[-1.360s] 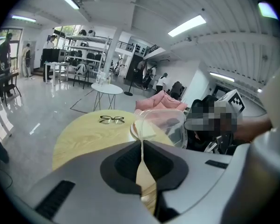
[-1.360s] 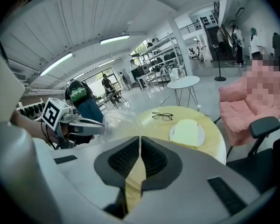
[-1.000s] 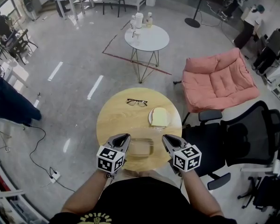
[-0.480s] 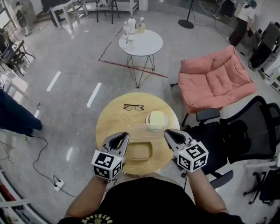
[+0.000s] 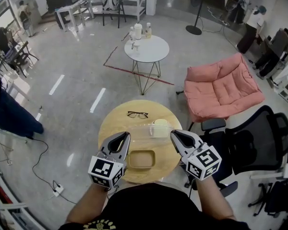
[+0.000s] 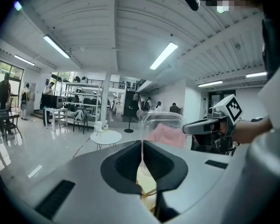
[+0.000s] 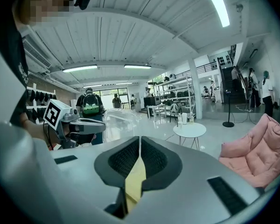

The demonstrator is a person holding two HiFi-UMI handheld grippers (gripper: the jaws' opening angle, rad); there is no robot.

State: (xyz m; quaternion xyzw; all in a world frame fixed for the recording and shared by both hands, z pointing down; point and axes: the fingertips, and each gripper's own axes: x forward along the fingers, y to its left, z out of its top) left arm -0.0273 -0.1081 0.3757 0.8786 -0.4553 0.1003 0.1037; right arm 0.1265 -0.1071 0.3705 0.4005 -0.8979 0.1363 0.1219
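Observation:
Above a round wooden table [image 5: 110,128], a clear plastic lid [image 5: 146,131] hangs between my two grippers. My left gripper [image 5: 123,141] is shut on its left edge and my right gripper [image 5: 176,138] is shut on its right edge. In the left gripper view the shut left gripper [image 6: 142,141] pinches the thin clear rim, with the lid [image 6: 161,125] and the right gripper [image 6: 210,123] beyond. The right gripper view shows the right gripper [image 7: 139,139] shut, the lid [image 7: 117,121] ahead and the left gripper [image 7: 79,125] at the far side. A shallow container base [image 5: 141,159] rests on the table below.
Farther back on the table lie a pair of glasses [image 5: 137,114] and a plate with a slice of bread [image 5: 160,126]. A black office chair [image 5: 249,143] stands at the right, a pink armchair [image 5: 223,87] and a small white table [image 5: 146,48] beyond. People stand in the distance.
Both grippers have risen with the clear lid, lifting it off the base on the table. Both gripper views have tilted up from the tabletop toward the room and ceiling.

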